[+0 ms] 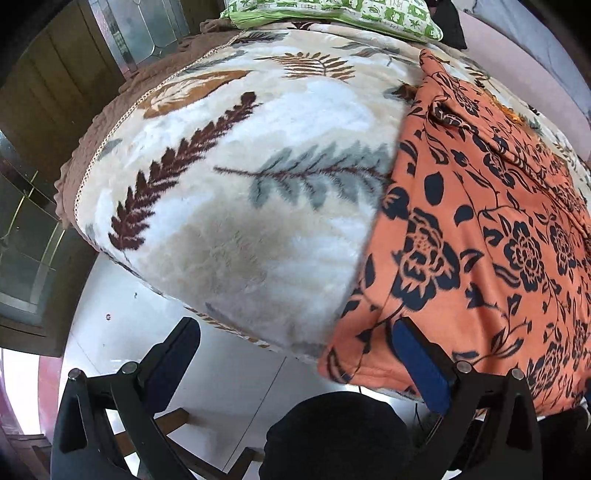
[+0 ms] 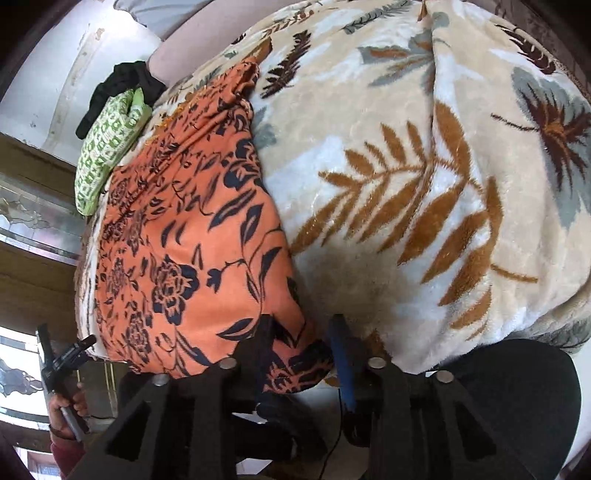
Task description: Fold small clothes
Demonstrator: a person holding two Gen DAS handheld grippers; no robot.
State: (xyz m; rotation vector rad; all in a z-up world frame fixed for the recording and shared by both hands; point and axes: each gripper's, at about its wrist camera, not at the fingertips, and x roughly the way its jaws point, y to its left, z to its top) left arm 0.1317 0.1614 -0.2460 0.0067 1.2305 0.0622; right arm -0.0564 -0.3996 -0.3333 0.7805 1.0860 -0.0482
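An orange garment with a dark floral print lies spread on the leaf-patterned blanket of a bed, reaching its near edge. My left gripper hangs wide open over the bed's edge. Its right finger sits over the garment's near corner and nothing is pinched. My right gripper is at the garment's other near corner. That corner lies loosely between its parted fingers, which stand open. In the right wrist view a hand at the lower left holds the left gripper.
A green patterned pillow and a black cloth lie at the head of the bed. White floor runs below the bed edge. A wooden door with glass panes stands to the left. A dark rounded shape sits under the grippers.
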